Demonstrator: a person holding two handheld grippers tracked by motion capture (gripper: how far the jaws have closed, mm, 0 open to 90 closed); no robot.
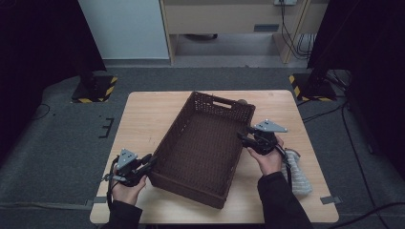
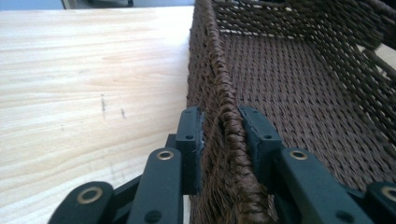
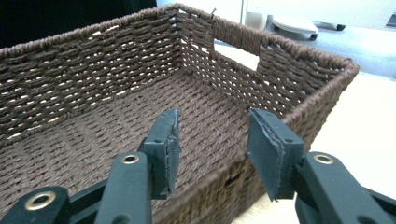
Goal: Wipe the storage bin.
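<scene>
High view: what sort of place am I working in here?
Probably a lab or recording room, not a home: a bare wooden table on grey carpet, stand bases marked with hazard tape at both sides, and loose cables by the furniture behind.

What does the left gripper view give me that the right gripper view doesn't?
Left gripper view: the left gripper straddling the basket wall, pads against its braided rim, with bare table beside it. Right gripper view: the right gripper with jaws apart above the opposite rim, not gripping, and the handle cutout in the end wall. Both: the basket's woven, empty inside.
</scene>
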